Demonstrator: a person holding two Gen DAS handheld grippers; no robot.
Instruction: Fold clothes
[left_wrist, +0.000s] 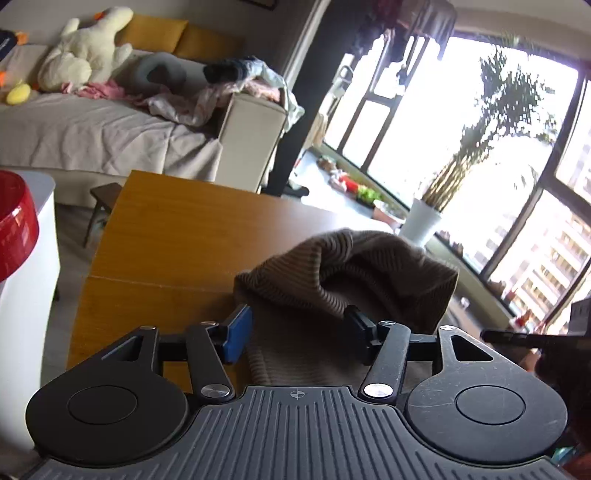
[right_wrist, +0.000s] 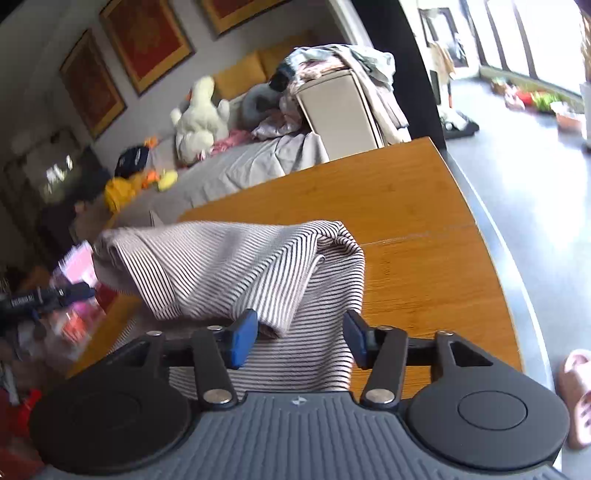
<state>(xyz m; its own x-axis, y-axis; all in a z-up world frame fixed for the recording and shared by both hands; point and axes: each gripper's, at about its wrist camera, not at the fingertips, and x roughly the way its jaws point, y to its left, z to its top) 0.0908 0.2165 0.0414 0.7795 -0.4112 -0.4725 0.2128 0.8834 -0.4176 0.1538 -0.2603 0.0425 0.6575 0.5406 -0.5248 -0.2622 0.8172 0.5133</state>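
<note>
Left tool, right tool spread apart over 1 striped garment on table.

Bare tabletop beyond bunched striped garment

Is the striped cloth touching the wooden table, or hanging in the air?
Touching. In the right wrist view the striped cloth lies folded over on the wooden table, its right edge resting on the wood.

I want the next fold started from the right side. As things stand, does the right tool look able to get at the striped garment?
Probably yes. The right tool is open with the striped garment lying between its fingers on the wooden table, nothing in the way.
</note>
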